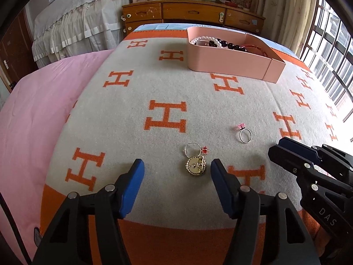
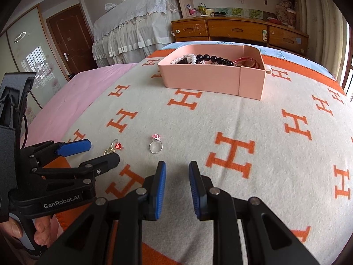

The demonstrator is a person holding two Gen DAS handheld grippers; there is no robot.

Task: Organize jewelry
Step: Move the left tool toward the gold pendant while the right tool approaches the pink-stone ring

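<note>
Gold, round and flat, a brooch (image 1: 196, 166) lies on the bed's blanket (image 1: 154, 84) between the left gripper (image 1: 177, 171), whose jaws stand wide on either side and do not touch it, likely lined up to pinch it. Touching its far edge is a red-stoned ring (image 1: 194, 149); a pink-stoned ring (image 1: 245, 133) lies to the right, near the right gripper (image 2: 177, 184), jaws narrow and empty. Far off, the pink box (image 1: 231, 63) already holds bead bracelets (image 1: 222, 43)
</note>
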